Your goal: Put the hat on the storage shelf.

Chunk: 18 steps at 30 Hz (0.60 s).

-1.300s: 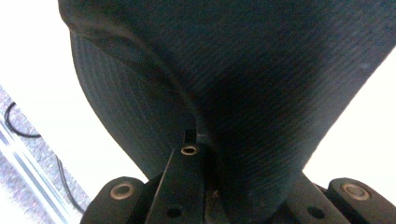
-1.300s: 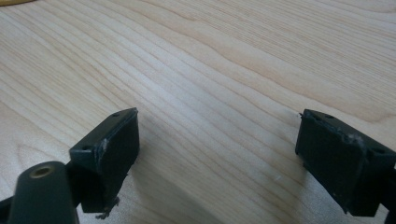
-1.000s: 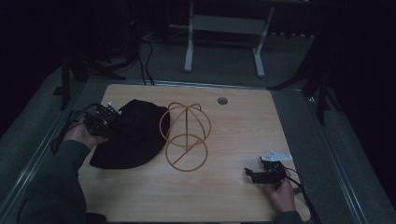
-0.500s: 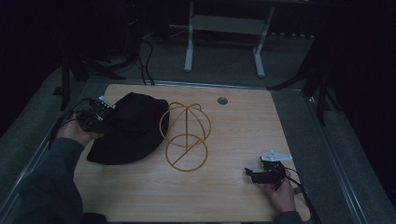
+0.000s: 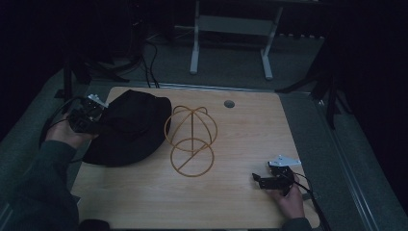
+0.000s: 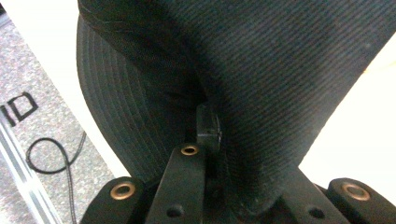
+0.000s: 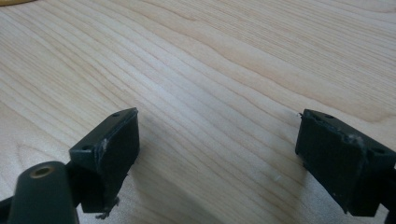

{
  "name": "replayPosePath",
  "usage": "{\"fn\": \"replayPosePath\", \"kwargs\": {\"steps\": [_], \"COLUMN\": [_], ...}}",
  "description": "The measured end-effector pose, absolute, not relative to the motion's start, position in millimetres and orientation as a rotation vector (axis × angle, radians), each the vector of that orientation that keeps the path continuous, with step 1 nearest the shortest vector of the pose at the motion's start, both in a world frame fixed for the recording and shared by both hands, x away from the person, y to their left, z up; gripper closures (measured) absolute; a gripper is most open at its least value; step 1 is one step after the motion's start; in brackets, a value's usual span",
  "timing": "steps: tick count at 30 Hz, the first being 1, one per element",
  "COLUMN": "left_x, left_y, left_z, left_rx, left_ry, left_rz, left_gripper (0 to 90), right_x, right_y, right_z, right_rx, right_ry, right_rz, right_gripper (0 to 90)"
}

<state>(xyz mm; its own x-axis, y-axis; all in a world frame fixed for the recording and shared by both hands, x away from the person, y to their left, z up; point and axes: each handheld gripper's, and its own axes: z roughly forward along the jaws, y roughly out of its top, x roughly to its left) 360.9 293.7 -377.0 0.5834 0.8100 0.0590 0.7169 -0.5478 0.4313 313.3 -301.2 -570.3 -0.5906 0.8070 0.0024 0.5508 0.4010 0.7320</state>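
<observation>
Black fabric of the hat is pinched tight in the left gripper just left of the wire hat stand, so it's grabbed but not yet hung, while the right gripper, right of the stand, is left wide open with nothing in it.

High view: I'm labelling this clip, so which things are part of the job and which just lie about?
In the job: black hat, left gripper clamped on its brim, wire hat stand.
Lying about: right gripper resting open, table with its hole.
</observation>
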Motion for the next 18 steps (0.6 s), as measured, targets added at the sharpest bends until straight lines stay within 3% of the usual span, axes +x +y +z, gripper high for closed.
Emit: {"fn": "replayPosePath", "kwargs": {"steps": [18], "left_x": [358.8], "left_y": [304.6], "left_z": [-358.8], "left_rx": [2.36], "left_ry": [1.238], "left_rz": [0.419], "left_gripper": [88.2], "right_x": [313.2], "right_y": [-301.2], "right_z": [-570.3], "right_rx": [1.174], "right_ry": [2.31], "right_rz": [1.008], "right_gripper": [13.5]}}
